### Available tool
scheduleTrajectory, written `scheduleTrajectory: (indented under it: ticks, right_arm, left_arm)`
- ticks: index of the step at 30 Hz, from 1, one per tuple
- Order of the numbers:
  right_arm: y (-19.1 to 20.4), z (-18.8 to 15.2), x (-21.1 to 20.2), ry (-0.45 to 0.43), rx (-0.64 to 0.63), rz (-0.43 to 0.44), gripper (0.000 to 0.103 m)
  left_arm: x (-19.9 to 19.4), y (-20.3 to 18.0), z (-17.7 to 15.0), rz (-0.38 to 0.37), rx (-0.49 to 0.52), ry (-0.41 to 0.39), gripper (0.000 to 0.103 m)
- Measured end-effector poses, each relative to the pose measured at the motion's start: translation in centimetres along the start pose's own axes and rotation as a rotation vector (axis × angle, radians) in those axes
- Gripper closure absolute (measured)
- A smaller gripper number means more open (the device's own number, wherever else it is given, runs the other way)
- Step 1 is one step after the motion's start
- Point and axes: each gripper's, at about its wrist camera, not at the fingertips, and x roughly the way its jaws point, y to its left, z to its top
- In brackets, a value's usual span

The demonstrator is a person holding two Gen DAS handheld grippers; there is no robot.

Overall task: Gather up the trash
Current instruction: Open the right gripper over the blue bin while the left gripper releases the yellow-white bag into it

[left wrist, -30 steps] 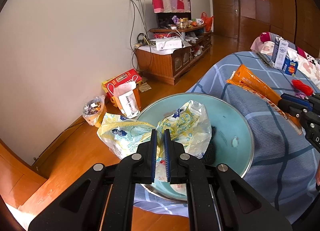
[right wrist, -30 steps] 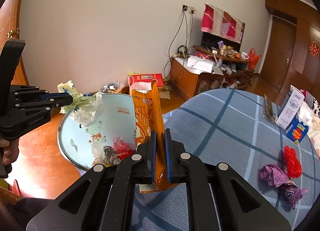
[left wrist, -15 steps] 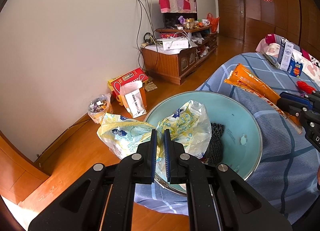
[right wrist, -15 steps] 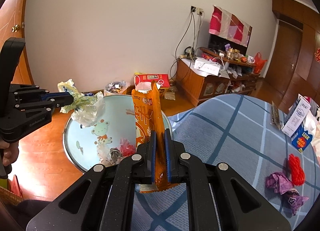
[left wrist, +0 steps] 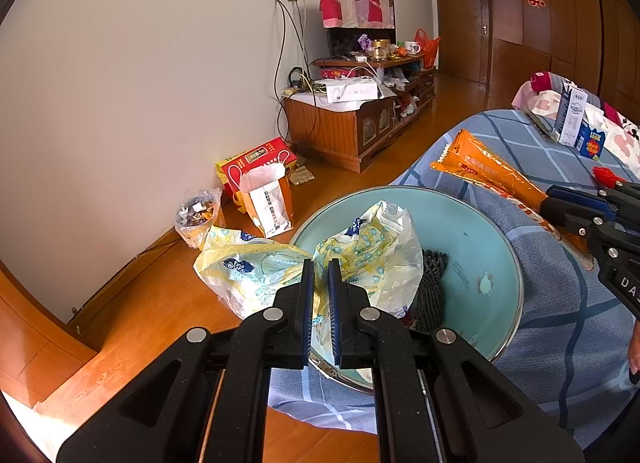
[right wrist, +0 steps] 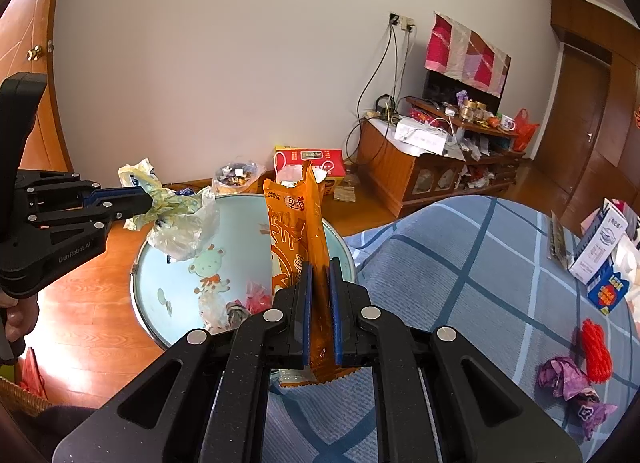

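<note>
Two tongs, two wrappers — one yellow bag (left wrist: 360, 251), one orange packet (right wrist: 298, 231) — one basin (left wrist: 472, 247)

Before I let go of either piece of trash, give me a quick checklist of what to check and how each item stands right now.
1. Left gripper grips the crumpled yellow plastic bag: ok, shut on it.
2. Right gripper grips the orange snack wrapper: ok, shut on it.
3. Plastic bag over the teal basin: partly ok; one half hangs past the rim over the floor.
4. Orange wrapper over the basin: cannot tell; its top is in line with the basin, but its lower end hangs by the blue plaid bedcover.
5. Room in the basin: ok, only a few scraps at the bottom.
6. Trash left on the bed: not ok, purple wrapper and red bundle remain.
</note>
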Motion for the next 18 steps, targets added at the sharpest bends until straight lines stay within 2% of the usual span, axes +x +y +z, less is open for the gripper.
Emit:
scheduleTrajectory:
  ticks: [16, 18]
  right_arm:
    - [0.29, -0.17, 0.18, 0.002, -0.001, 0.007, 0.093]
    - [0.39, -0.26, 0.37, 0.010, -0.002, 0.013, 0.092]
  left_arm:
    - [-0.05, -0.19, 0.03, -0.012, 0.000, 0.004, 0.096]
    - [-0.03, -0.29, 0.11, -0.018, -0.003, 0.008, 0.092]
